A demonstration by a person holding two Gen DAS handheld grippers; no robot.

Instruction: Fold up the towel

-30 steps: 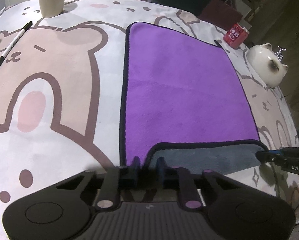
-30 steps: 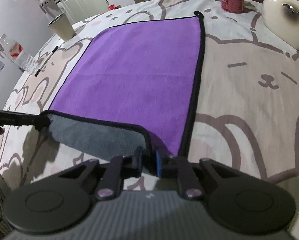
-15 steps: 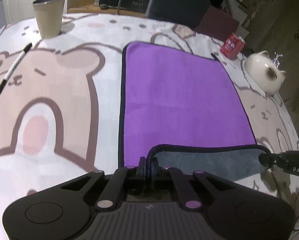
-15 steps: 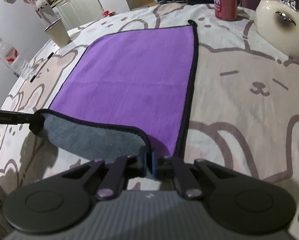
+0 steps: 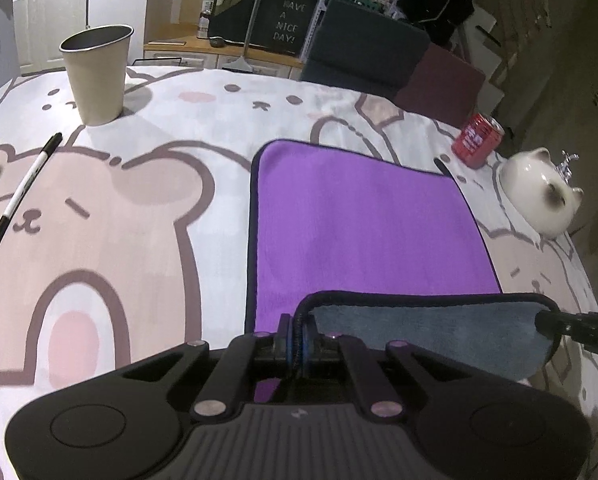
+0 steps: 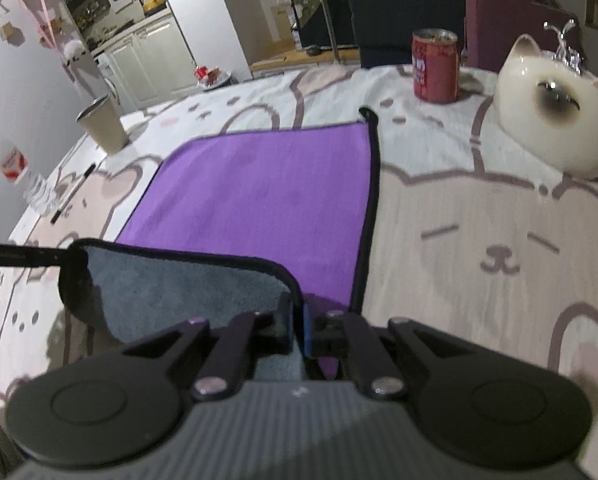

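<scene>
A purple towel [image 5: 359, 224] with a black hem and grey underside lies on a bear-print tablecloth; it also shows in the right wrist view [image 6: 259, 200]. Its near edge is lifted and turned over, showing the grey side [image 5: 427, 328] [image 6: 187, 292]. My left gripper [image 5: 297, 338] is shut on the near left corner. My right gripper [image 6: 297, 332] is shut on the near right corner. Each gripper's tip shows at the edge of the other's view, the right one [image 5: 571, 326] and the left one [image 6: 31, 260].
A beige cup [image 5: 97, 76] and a black-and-white marker [image 5: 25, 190] lie far left. A red can [image 5: 477, 140] and a white cat-shaped ceramic [image 5: 539, 192] stand far right. A plastic bottle [image 6: 15, 168] is at the left table edge.
Both grippers have closed on the near corners and raised the towel's near edge higher, carrying it a little toward the far side; more of the grey underside hangs between them.
</scene>
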